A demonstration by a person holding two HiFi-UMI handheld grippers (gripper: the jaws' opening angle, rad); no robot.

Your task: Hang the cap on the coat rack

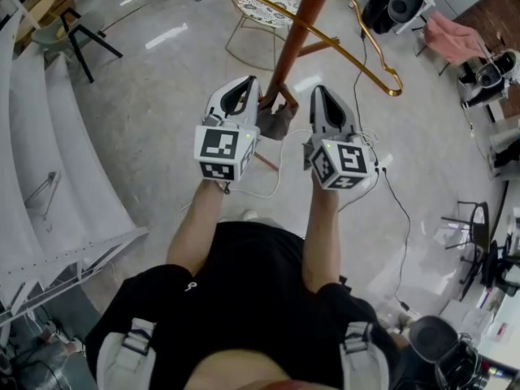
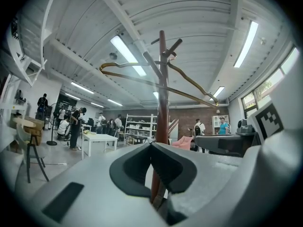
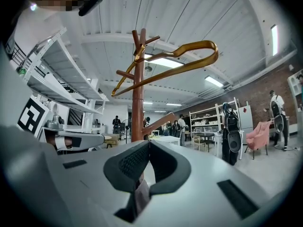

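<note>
Head view, looking steeply down: a person holds 2 grippers side by side at waist height, facing the coat rack [image 1: 302, 24]. The left gripper [image 1: 249, 82] and right gripper [image 1: 318, 93] flank the lower end of the rack's brown pole, each with its marker cube turned toward the camera. Both gripper views show the 2 dark pads of each pair pressed together, with nothing clamped between them. The cap [image 1: 279, 122], a crumpled grey-brown piece of fabric, sits low at the foot of the pole, between the 2 grippers as seen from above and held by neither; whether it rests on the floor or on a leg of the rack cannot be told. A gold hanger [image 1: 361, 58] hangs from the rack's upper pegs. A white cable [image 1: 272, 187] loops over the pale floor near the base. A white wire chair [image 1: 262, 8] stands beyond the rack
</note>
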